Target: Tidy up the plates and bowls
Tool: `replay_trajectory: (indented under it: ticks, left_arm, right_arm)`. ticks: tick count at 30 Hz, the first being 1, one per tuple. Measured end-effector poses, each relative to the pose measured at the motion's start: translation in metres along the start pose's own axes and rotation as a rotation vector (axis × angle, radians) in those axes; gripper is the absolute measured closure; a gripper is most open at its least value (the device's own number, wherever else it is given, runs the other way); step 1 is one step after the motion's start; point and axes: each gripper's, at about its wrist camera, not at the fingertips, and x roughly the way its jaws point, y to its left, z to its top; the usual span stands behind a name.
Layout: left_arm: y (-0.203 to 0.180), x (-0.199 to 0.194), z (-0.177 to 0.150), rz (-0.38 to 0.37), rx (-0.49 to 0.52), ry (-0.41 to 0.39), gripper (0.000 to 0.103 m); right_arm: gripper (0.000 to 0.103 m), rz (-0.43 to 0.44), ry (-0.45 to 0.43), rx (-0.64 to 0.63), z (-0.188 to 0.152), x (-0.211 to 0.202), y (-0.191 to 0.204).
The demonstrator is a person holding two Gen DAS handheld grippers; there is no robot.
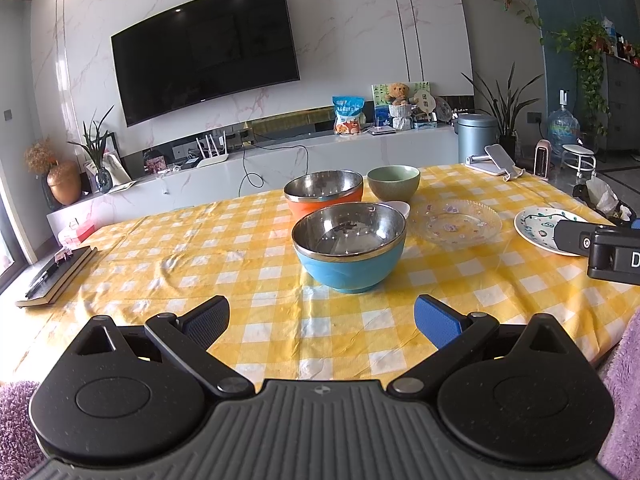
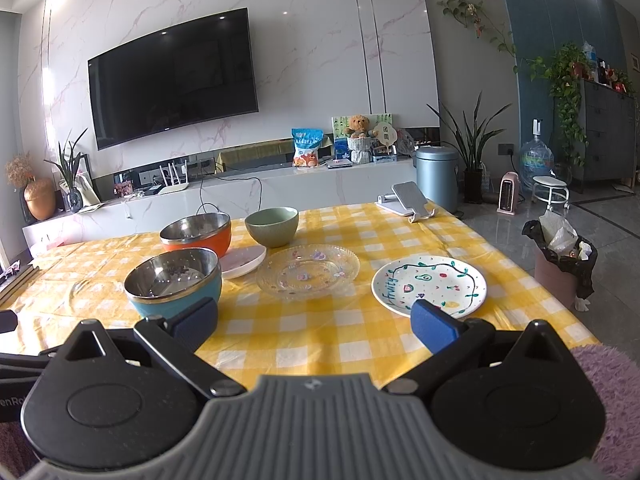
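Observation:
A blue steel-lined bowl (image 1: 349,250) (image 2: 174,285) stands nearest, with an orange steel-lined bowl (image 1: 325,197) (image 2: 197,233) behind it and a green bowl (image 1: 394,182) (image 2: 272,221) to the back right. A small pink plate (image 2: 244,261) (image 1: 400,208) lies between them. A clear glass plate (image 1: 460,222) (image 2: 308,272) and a white painted plate (image 2: 430,285) (image 1: 538,229) lie to the right. My left gripper (image 1: 322,322) is open and empty, just short of the blue bowl. My right gripper (image 2: 314,324) is open and empty, between the blue bowl and the painted plate.
The table has a yellow checked cloth (image 1: 200,264). A phone stand (image 2: 410,200) sits at the far right corner and a book (image 1: 56,276) at the left edge. A bin (image 2: 562,264) stands on the floor to the right. A purple fuzzy fabric (image 2: 612,400) is near.

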Motion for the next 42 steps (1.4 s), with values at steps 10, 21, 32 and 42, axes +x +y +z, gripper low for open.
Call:
replay_trajectory:
  ticks: [10, 21, 32, 42]
  left_arm:
    - [0.006, 0.002, 0.004, -0.014, -0.023, 0.034, 0.000]
    - [0.026, 0.022, 0.022, -0.117, -0.130, 0.096, 0.000]
    - [0.065, 0.067, 0.052, -0.225, -0.296, 0.163, 0.019]
    - [0.086, 0.129, 0.071, -0.286, -0.441, 0.259, 0.054]
  right_arm:
    - [0.002, 0.009, 0.007, 0.000, -0.006, 0.009, 0.002]
    - [0.003, -0.009, 0.072, -0.039, 0.007, 0.023, 0.013]
    - [0.015, 0.039, 0.195, 0.003, 0.035, 0.083, 0.039]
    - [0.046, 0.077, 0.274, 0.013, 0.057, 0.144, 0.083]
